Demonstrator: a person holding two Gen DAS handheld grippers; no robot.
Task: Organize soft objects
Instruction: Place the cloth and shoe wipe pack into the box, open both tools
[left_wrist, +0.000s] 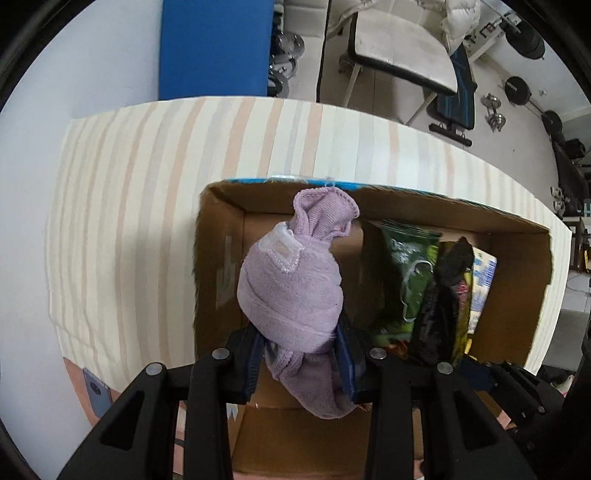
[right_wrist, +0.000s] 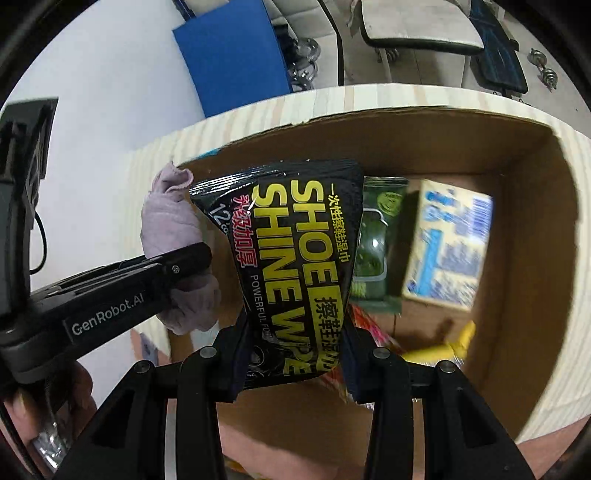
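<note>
My left gripper is shut on a rolled lilac cloth and holds it above the left part of an open cardboard box. The cloth also shows in the right wrist view, clamped by the left gripper. My right gripper is shut on a black and yellow shoe shine wipe pack, held over the box. In the left wrist view that pack stands beside a green pack.
Inside the box lie a green pack, a blue and white pack and a yellow item. The box sits on a striped tablecloth. A blue panel, a chair and dumbbells are beyond the table.
</note>
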